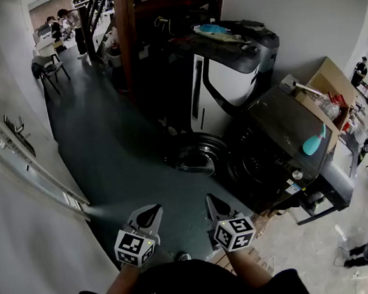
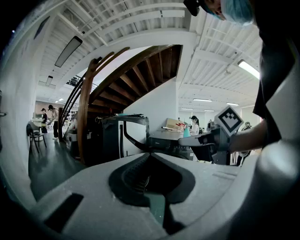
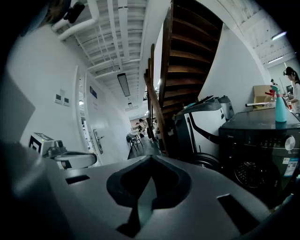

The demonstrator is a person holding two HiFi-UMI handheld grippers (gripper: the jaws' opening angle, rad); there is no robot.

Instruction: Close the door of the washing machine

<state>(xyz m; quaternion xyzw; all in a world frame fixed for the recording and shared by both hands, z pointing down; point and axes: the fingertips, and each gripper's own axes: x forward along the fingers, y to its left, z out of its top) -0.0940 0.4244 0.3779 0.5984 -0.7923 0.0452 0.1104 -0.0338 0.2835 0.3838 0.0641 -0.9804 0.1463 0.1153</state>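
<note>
The washing machine (image 1: 279,141) is showing a dark, smooth, faintly glossy casing, and its door (image 1: 197,156) is gleaming like glass inside a shiny ring. The floor (image 1: 107,150) is looking smooth with a dull sheen. The staircase (image 3: 180,51) is showing brown wood. The left tool (image 1: 152,213) and the right tool (image 1: 212,202) are looking like matt grey plastic, with ribbed black pads (image 2: 134,178).

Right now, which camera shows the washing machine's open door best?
The head view: the round door shows whole, swung open from the washing machine. The right gripper view shows the door only edge-on. In the left gripper view I cannot make it out.
</note>
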